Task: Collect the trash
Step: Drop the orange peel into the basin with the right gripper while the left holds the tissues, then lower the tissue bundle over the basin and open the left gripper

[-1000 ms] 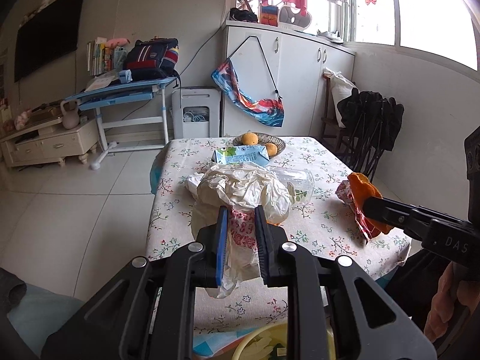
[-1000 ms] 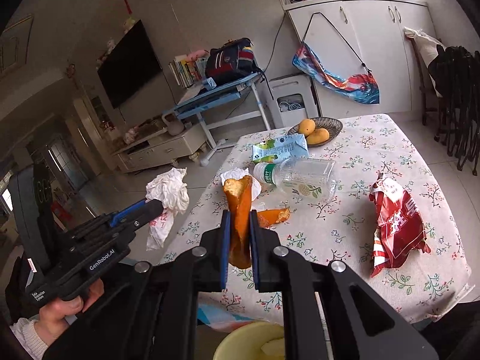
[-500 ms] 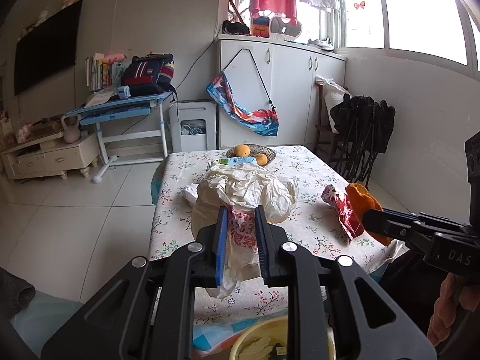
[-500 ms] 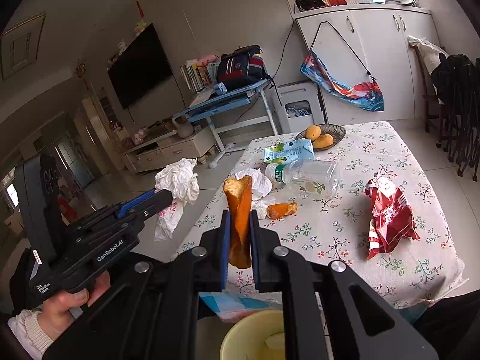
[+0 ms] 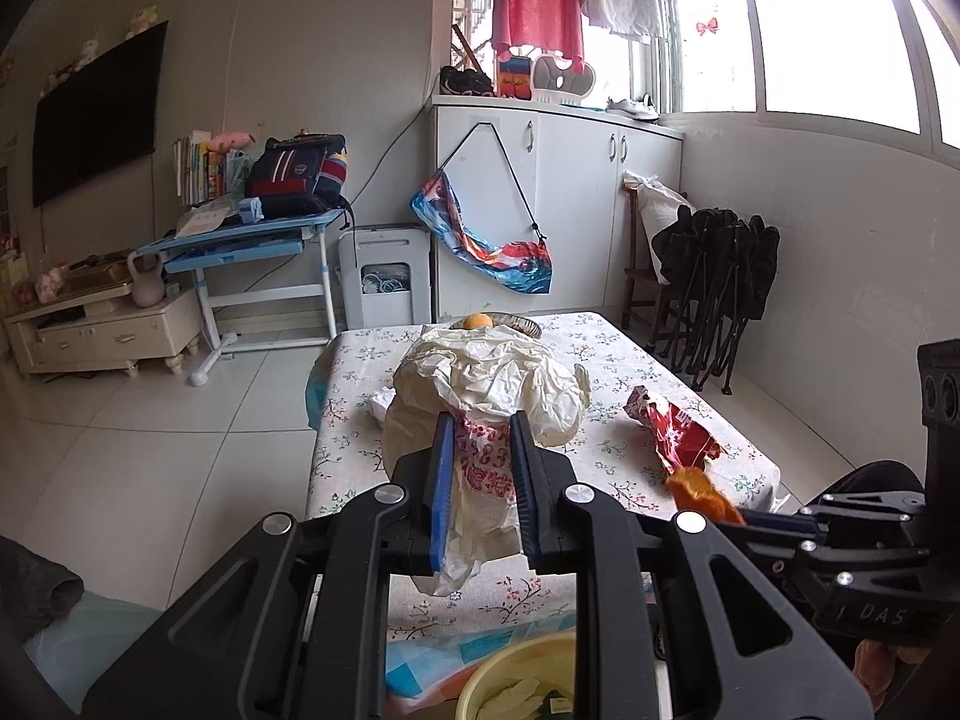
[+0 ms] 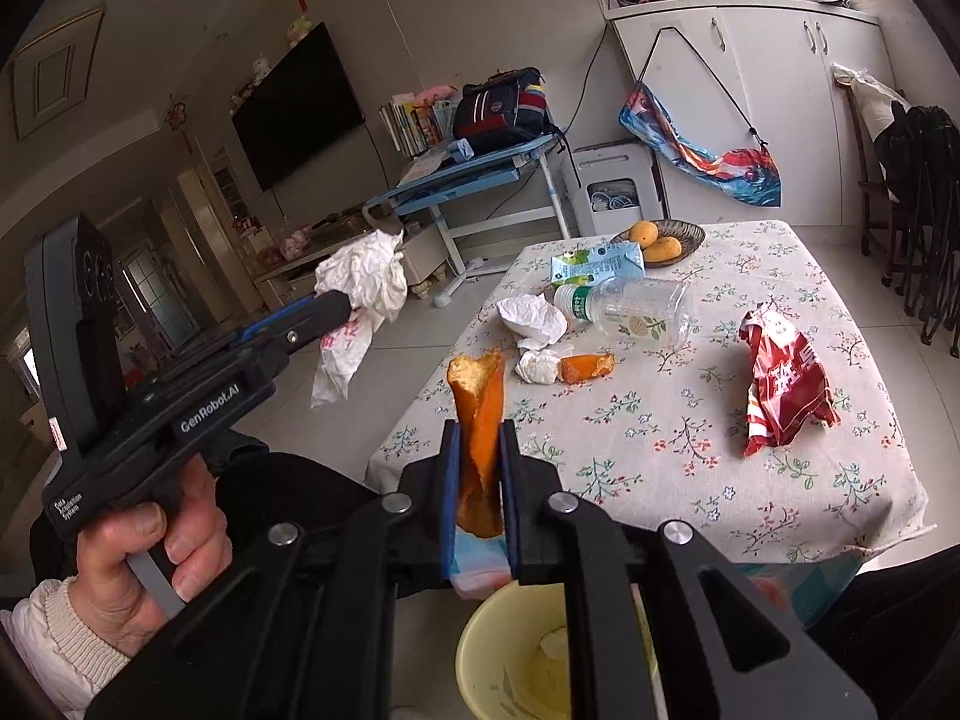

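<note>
In the left wrist view, the left gripper (image 5: 480, 480) has its fingers clamped on a crumpled white plastic bag (image 5: 486, 396), held above the yellow bin (image 5: 480, 684). In the right wrist view, the right gripper (image 6: 480, 480) pinches an orange peel (image 6: 477, 420) over the bin, just off the floral surface (image 6: 660, 420).

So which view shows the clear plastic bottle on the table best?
The right wrist view: the bottle lies on its side in full sight, between the milk carton and the red snack bag. In the left wrist view the crumpled plastic bag hides it completely.
</note>
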Available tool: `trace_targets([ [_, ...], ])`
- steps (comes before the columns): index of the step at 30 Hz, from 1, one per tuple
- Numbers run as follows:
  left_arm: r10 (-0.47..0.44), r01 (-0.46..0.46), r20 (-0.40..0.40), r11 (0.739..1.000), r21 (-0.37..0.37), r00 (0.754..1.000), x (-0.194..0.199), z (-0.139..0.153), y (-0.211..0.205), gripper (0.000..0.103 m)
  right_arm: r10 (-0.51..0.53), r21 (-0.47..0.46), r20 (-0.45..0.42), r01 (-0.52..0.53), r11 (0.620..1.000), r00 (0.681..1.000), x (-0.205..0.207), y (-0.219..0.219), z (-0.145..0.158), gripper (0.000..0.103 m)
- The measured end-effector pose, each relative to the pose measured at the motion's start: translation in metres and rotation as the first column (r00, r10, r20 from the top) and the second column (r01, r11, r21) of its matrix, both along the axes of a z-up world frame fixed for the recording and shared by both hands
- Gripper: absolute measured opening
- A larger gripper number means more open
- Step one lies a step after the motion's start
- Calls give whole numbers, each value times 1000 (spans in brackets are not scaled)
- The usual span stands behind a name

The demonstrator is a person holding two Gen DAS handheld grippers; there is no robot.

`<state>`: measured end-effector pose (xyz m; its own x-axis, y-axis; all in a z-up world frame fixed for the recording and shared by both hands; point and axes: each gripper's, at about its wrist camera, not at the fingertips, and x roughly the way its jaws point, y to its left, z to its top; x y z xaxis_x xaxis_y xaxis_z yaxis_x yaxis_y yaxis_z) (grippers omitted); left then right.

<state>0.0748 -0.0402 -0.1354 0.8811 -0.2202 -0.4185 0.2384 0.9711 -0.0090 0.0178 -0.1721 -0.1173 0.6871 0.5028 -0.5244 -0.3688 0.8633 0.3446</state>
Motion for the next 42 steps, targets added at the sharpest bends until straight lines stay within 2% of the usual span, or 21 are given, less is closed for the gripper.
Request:
trace_targets([
  [8,-9,9,2,1000,6,1000,-14,4,-1,18,52,-44,-155,-59,997,987,-11,13,-42,17],
  [11,-15,15,-1,1000,10,1000,-18,4,-3,18,41,-46,-180,-50,998,983,-14,12,-52,31],
  [18,-31,32,-37,999,23,999,-15,-7,-8,18,-6,-50,-147,-1,999,989,-16,1,-53,41],
  [26,-78,82,-100,996,40,992,-22,-28,-19,18,-146,-40,-55,144,989,988,-24,-26,-41,54],
  [30,-135,151,-178,986,78,975,-25,-50,-34,18,-211,-29,-4,211,977,977,-27,-40,-36,58],
  [34,-206,244,-280,964,106,938,-29,-77,-51,19,-252,-19,2,252,968,968,-27,-51,-38,59],
  [37,-242,298,-343,947,120,908,-29,-89,-56,24,-259,-19,-2,259,966,966,-26,-55,-40,59],
  [39,-238,302,-350,943,140,906,-30,-92,-58,31,-259,-19,-3,259,966,966,-25,-55,-40,59],
  [41,-225,286,-343,948,139,912,-31,-91,-56,53,-258,-21,-2,258,966,966,-25,-55,-41,60],
  [42,-216,273,-327,952,139,920,-31,-88,-54,56,-259,-20,-3,259,966,966,-25,-55,-41,60],
])
